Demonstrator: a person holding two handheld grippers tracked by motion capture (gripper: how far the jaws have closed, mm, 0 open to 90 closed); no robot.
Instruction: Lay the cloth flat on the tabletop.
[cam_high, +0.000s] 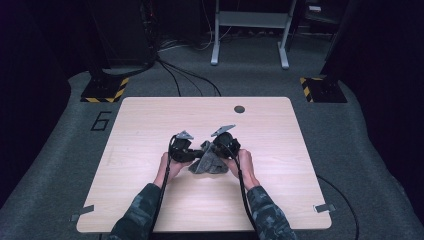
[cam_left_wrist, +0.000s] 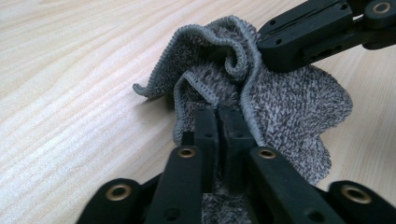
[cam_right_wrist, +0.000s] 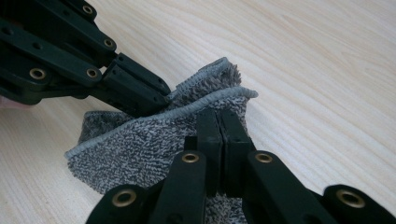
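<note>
A grey terry cloth lies bunched on the wooden table, between my two grippers. My left gripper is shut on the cloth's hemmed edge; in the left gripper view its jaws pinch a fold of the cloth at the left gripper tips. My right gripper is shut on another part of the same cloth, seen up close as the right gripper clamps the grey cloth just under its hem. The two grippers sit close together, tips almost touching.
A small dark round hole sits in the table near its far edge. Grey tape tabs mark the near corners. Beyond the table are a floor marking, cables and a white frame.
</note>
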